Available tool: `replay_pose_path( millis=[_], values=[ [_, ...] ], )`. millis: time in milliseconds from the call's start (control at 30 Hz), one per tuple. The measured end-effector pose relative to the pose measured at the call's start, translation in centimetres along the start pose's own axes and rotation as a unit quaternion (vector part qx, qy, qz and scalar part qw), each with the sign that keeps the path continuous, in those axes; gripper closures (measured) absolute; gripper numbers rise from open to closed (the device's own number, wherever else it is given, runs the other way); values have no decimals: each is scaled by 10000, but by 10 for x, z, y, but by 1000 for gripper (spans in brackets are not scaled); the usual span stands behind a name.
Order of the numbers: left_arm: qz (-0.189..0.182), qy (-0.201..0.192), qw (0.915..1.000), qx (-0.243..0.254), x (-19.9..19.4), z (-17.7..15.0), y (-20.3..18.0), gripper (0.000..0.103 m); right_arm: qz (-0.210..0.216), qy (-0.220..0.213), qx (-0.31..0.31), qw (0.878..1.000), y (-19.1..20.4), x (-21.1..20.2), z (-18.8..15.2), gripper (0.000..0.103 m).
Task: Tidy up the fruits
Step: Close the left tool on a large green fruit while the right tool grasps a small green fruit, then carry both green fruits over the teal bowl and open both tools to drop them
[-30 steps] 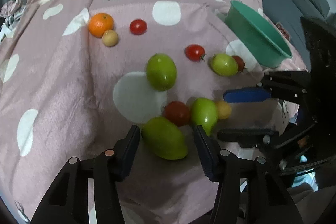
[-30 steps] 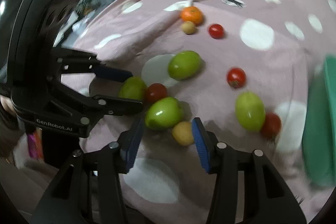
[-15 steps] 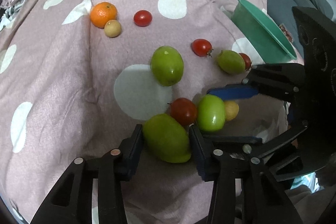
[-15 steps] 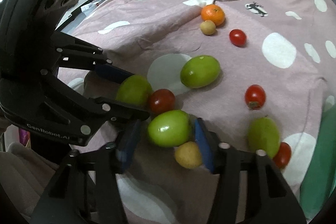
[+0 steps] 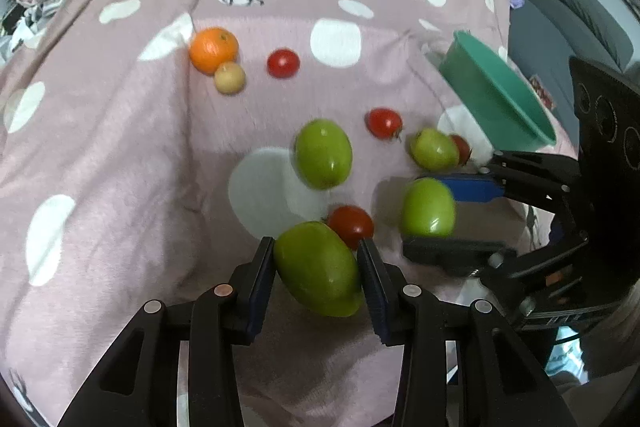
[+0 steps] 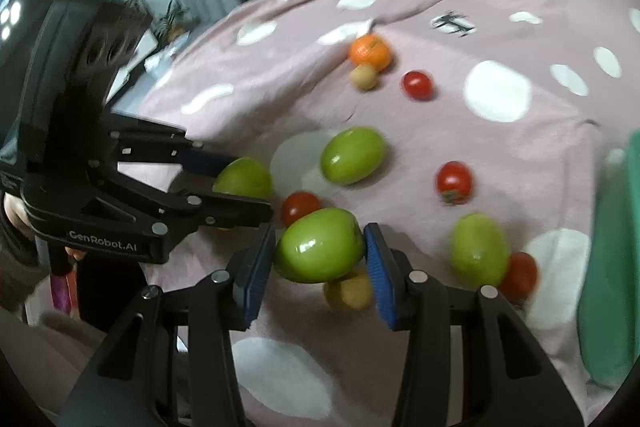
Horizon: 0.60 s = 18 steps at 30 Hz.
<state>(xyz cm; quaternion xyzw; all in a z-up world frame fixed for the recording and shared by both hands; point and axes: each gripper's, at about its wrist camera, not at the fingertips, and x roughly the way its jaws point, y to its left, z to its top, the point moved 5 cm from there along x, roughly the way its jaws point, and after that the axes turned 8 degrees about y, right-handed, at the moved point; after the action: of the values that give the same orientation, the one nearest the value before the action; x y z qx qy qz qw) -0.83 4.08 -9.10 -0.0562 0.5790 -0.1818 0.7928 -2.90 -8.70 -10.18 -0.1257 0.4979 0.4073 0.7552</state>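
In the left wrist view, my left gripper [image 5: 316, 269] has its jaws closed against a large, smooth, light green oval fruit [image 5: 318, 269], one pad touching each side. The fruit has a dull shine and a slightly pointed lower end. Just behind it lies a small dark red tomato [image 5: 351, 225], touching it or nearly so. Further back on the pink fleece blanket with white dots [image 5: 120, 155] rests a second big green oval fruit [image 5: 323, 153], and to its right a red tomato with a green stem [image 5: 384, 123]. Near the teal plastic bowl [image 5: 496, 103], which stands tilted at the right edge, a smaller green fruit [image 5: 434, 150] lies against another red tomato [image 5: 461, 147]. Far back, a round orange citrus fruit [image 5: 213, 49] touches a small pale yellow fruit [image 5: 229, 77], with one more red tomato [image 5: 283, 63] beside them.

In the right wrist view, my right gripper [image 6: 320, 255] holds a glossy, rounder green fruit [image 6: 320, 245] between its blue-padded jaws, both pads pressing on it. Under it and a little to the right, a small yellowish fruit [image 6: 349, 291] lies on the blanket, blurred. My left gripper appears at the left side, closed around its green fruit.
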Motion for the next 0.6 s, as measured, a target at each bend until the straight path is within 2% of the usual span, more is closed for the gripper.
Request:
replay_pose_path(
  millis=[133, 333, 600],
  values=[
    [3, -201, 9998, 46, -12, 9, -7, 61, -92, -324, 287, 9990, -14, -23, -1, 57],
    [1, -394, 9985, 368, -22, 32, -34, 61, -381, -724, 597, 9949, -38, -56, -7, 57],
    [-353, -711, 9935, 812, -21, 85, -85, 61, -925, -1289, 1058, 9817, -88, -105, -20, 57]
  ],
)
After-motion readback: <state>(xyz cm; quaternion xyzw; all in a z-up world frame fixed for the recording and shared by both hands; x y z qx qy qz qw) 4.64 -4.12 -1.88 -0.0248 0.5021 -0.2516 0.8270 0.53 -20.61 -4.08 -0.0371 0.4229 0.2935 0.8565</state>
